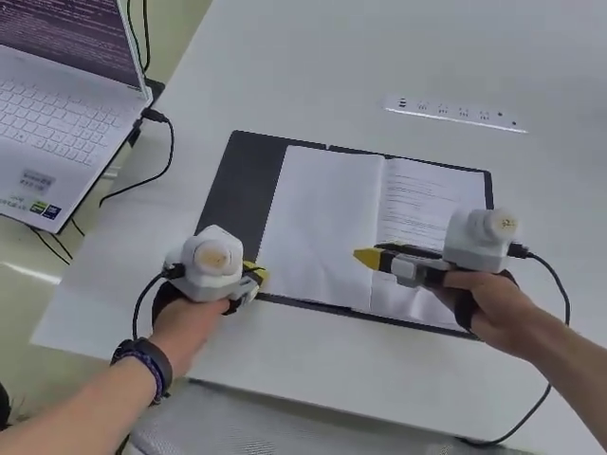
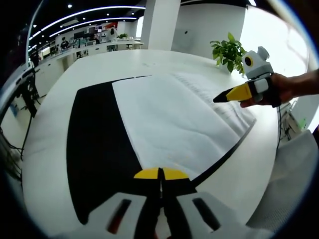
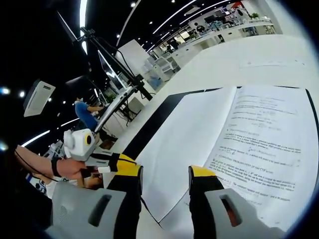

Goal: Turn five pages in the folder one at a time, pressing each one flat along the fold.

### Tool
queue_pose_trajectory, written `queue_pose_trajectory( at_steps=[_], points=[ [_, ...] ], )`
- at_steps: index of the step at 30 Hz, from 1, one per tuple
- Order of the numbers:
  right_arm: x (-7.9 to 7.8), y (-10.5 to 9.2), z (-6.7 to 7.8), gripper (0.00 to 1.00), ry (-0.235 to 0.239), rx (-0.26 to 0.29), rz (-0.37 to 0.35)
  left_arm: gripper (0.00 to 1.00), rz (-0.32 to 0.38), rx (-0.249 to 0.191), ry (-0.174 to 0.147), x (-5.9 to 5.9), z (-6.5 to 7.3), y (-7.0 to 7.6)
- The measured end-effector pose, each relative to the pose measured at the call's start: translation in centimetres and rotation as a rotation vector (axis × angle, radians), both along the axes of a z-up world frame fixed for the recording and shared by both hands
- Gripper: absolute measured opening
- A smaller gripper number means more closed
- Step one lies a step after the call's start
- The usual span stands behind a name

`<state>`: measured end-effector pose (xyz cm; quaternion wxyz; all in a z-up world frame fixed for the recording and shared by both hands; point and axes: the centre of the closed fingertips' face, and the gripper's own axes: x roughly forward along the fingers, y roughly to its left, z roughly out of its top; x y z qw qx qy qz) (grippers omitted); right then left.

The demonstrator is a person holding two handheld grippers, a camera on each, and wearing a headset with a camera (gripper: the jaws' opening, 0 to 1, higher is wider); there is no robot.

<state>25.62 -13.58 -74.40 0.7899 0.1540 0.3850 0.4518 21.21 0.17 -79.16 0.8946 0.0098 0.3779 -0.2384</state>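
A black folder (image 1: 237,190) lies open on the white table, with a blank white page (image 1: 322,218) on its left half and a printed page (image 1: 427,199) on the right. My right gripper (image 1: 365,257) hovers low over the fold near the folder's front edge, pointing left; its jaws stand open (image 3: 164,174) over the paper with nothing between them. My left gripper (image 1: 252,277) rests at the folder's near left edge, its yellow tips shut together (image 2: 160,173) on nothing, pointing across the black cover (image 2: 99,144). The right gripper (image 2: 224,96) also appears over the pages there.
An open white laptop (image 1: 57,104) sits at the far left with a black cable (image 1: 156,161) trailing toward the folder. A white power strip (image 1: 455,112) lies beyond the folder. The table's front edge (image 1: 313,398) runs just below my hands. A potted plant (image 2: 229,52) stands behind.
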Motion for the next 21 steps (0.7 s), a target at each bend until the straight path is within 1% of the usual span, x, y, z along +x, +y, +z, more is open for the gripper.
queue_pose_trajectory(
  at_steps=[2, 5, 9, 12, 15, 17, 18, 20, 21],
  points=[
    [0.4, 0.1, 0.0, 0.33, -0.012, -0.001, 0.004, 0.0, 0.004, 0.001, -0.002, 0.0, 0.0, 0.1],
    [1.0, 0.4, 0.2, 0.27, -0.033, -0.004, 0.001, 0.0, 0.013, -0.009, -0.002, 0.0, 0.0, 0.1],
    [1.8, 0.7, 0.4, 0.23, -0.048, -0.008, -0.006, 0.0, 0.02, -0.01, -0.005, 0.0, 0.0, 0.1],
    [2.4, 0.8, 0.4, 0.16, -0.067, -0.019, -0.013, 0.0, 0.024, -0.007, -0.008, 0.0, 0.0, 0.1],
    [3.1, 0.8, 0.2, 0.11, -0.064, -0.015, -0.025, 0.0, 0.024, -0.007, -0.007, 0.0, 0.0, 0.1],
    [4.0, 0.5, 0.0, 0.08, -0.049, -0.014, -0.067, 0.0, 0.019, -0.008, -0.008, 0.0, 0.0, 0.1],
    [4.6, 0.2, -0.2, 0.05, -0.048, -0.015, -0.094, 0.0, 0.018, -0.01, -0.006, 0.0, 0.0, 0.2],
    [5.3, 0.0, -0.4, 0.0, -0.04, -0.005, -0.124, 0.0, 0.021, -0.014, -0.003, 0.0, 0.0, 0.2],
    [5.5, -0.2, -0.5, 0.0, -0.032, 0.002, -0.132, 0.0, 0.023, -0.015, -0.002, 0.0, 0.0, 0.2]
  ],
)
